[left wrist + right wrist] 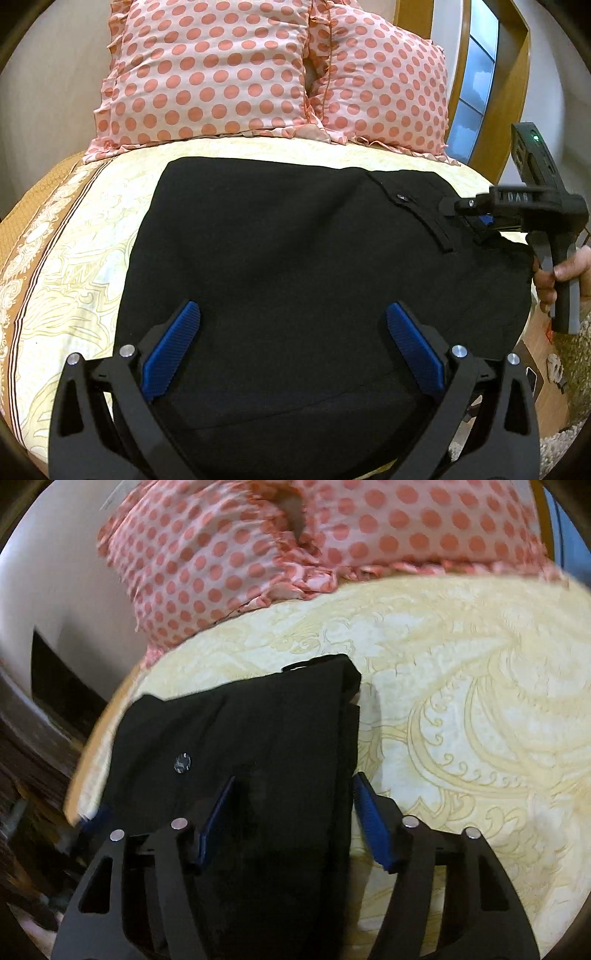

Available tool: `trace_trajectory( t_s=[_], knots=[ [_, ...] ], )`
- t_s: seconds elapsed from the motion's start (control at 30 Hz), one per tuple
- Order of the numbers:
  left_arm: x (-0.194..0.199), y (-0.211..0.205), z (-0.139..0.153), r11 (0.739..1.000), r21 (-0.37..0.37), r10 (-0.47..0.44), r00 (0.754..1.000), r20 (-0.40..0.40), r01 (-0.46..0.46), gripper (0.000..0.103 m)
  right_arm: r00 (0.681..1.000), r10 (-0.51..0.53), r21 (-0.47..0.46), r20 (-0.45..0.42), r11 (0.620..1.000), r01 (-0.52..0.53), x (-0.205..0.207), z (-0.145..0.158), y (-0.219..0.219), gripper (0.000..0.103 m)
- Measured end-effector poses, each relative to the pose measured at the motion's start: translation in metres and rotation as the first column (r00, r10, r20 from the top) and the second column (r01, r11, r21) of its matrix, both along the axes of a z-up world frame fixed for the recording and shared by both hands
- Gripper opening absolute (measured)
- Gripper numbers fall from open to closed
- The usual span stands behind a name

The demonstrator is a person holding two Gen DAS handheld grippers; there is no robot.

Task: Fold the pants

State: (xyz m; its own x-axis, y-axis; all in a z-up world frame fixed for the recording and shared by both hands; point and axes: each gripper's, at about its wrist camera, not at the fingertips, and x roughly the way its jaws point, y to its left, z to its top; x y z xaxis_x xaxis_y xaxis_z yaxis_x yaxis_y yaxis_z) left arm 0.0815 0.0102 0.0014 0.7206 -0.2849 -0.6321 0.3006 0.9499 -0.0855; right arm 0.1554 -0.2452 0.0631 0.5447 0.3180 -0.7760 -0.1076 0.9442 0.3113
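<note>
Left gripper (291, 332) spread wide over the black pants (295, 251) — right gripper (291, 805) also wide, straddling their folded edge on the bed (461, 701).

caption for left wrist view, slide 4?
Open left gripper over folded black pants on bed; right gripper at waistband.

Place: a home bedroom.
Bed: cream sheet with yellow scroll pattern (480, 686), orange patterned border.
Pillows: two pink frilled pillows with coral polka dots (207, 74) at the head.
Window: wood-framed glass panes (476, 92) beside them.
</note>
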Motion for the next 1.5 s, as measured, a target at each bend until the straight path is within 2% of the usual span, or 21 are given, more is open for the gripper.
trace_trajectory(
  t_s=[0.07, 0.23, 0.3, 0.33, 0.37, 0.43, 0.5, 0.57, 0.67, 0.7, 0.77, 0.87, 0.97, 1.0, 1.07, 1.13, 1.2, 1.33, 1.4, 1.43, 1.5],
  knots=[
    [0.0, 0.0, 0.0, 1.0, 0.001, 0.0, 1.0, 0.0, 0.0, 0.101, 0.999, 0.027, -0.051, 0.029, 0.998, -0.026, -0.004, 0.002, 0.005, 0.063],
    [0.0, 0.001, 0.0, 1.0, 0.001, -0.001, 1.0, 0.0, 0.001, 0.101, 0.999, 0.021, -0.022, 0.027, 1.0, -0.02, -0.004, -0.001, 0.004, 0.061],
    [0.0, 0.001, 0.0, 1.0, 0.001, -0.002, 1.0, 0.0, 0.002, 0.101, 0.993, 0.078, -0.124, 0.093, 0.99, -0.066, -0.012, 0.005, 0.02, 0.046],
    [0.0, 0.001, 0.0, 1.0, 0.002, -0.002, 1.0, 0.001, 0.002, 0.101, 0.986, 0.113, -0.182, 0.126, 0.979, -0.089, -0.016, 0.009, 0.03, 0.043],
    [0.0, 0.001, 0.0, 1.0, 0.002, -0.002, 1.0, 0.001, 0.002, 0.101, 0.977, 0.149, -0.258, 0.153, 0.96, -0.106, -0.022, 0.011, 0.04, 0.042],
    [0.0, 0.001, 0.0, 1.0, 0.005, -0.001, 1.0, 0.002, 0.001, 0.101, 0.97, 0.184, -0.336, 0.157, 0.934, -0.123, -0.026, 0.011, 0.051, 0.042],
    [0.0, 0.001, 0.0, 1.0, 0.005, 0.001, 1.0, 0.002, -0.001, 0.101, 0.979, 0.154, -0.284, 0.134, 0.953, -0.111, -0.021, 0.009, 0.043, 0.045],
    [0.0, 0.001, 0.0, 1.0, 0.004, -0.001, 1.0, 0.001, 0.001, 0.101, 0.991, 0.097, -0.173, 0.088, 0.982, -0.081, -0.012, 0.007, 0.025, 0.054],
    [0.0, 0.001, 0.001, 1.0, 0.004, -0.001, 1.0, 0.0, 0.001, 0.101, 0.995, 0.074, -0.109, 0.059, 0.992, -0.067, -0.004, 0.002, 0.014, 0.059],
    [0.0, 0.001, 0.001, 1.0, 0.005, 0.0, 1.0, 0.001, 0.0, 0.101, 0.995, 0.078, -0.103, 0.06, 0.992, -0.072, -0.002, 0.001, 0.013, 0.058],
    [0.0, 0.001, 0.0, 1.0, 0.004, 0.0, 1.0, 0.002, 0.0, 0.101, 0.99, 0.111, -0.119, 0.089, 0.988, -0.1, -0.006, 0.003, 0.017, 0.043],
    [0.0, 0.001, 0.001, 1.0, 0.001, -0.001, 1.0, 0.001, 0.001, 0.101, 0.978, 0.155, -0.187, 0.141, 0.974, -0.127, -0.014, 0.011, 0.028, 0.027],
    [0.001, 0.004, 0.004, 0.999, -0.033, 0.003, 1.0, -0.018, -0.003, 0.101, 0.96, 0.205, -0.225, 0.193, 0.961, -0.16, -0.024, 0.019, 0.036, 0.021],
    [0.002, 0.009, 0.008, 0.998, -0.064, 0.0, 0.999, -0.033, -0.003, 0.101, 0.951, 0.225, -0.221, 0.213, 0.959, -0.177, -0.027, 0.022, 0.039, 0.02],
    [0.007, 0.027, 0.02, 0.984, -0.175, -0.011, 0.998, -0.062, 0.0, 0.101, 0.933, 0.259, -0.224, 0.249, 0.953, -0.205, -0.033, 0.027, 0.043, 0.019],
    [0.016, 0.05, 0.034, 0.971, -0.237, 0.029, 0.998, -0.064, -0.043, 0.101, 0.929, 0.269, -0.239, 0.253, 0.948, -0.209, -0.034, 0.029, 0.045, 0.018],
    [0.027, 0.07, 0.044, 0.963, -0.257, 0.067, 0.995, -0.075, -0.085, 0.101, 0.933, 0.263, -0.239, 0.244, 0.949, -0.205, -0.031, 0.026, 0.044, 0.018],
    [0.069, 0.101, 0.043, 0.955, -0.264, 0.088, 0.978, -0.191, -0.138, 0.098, 0.94, 0.241, -0.208, 0.24, 0.959, -0.193, -0.029, 0.023, 0.039, 0.018],
    [0.087, 0.105, 0.035, 0.953, -0.271, 0.068, 0.966, -0.251, -0.138, 0.089, 0.942, 0.237, -0.2, 0.239, 0.961, -0.191, -0.028, 0.022, 0.038, 0.018],
    [0.099, 0.106, 0.028, 0.951, -0.279, 0.043, 0.953, -0.3, -0.131, 0.087, 0.942, 0.236, -0.199, 0.238, 0.961, -0.191, -0.029, 0.021, 0.037, 0.018],
    [0.111, 0.106, 0.019, 0.948, -0.293, 0.014, 0.938, -0.346, -0.123, 0.08, 0.943, 0.233, -0.195, 0.236, 0.962, -0.189, -0.028, 0.02, 0.037, 0.018]
  ],
)
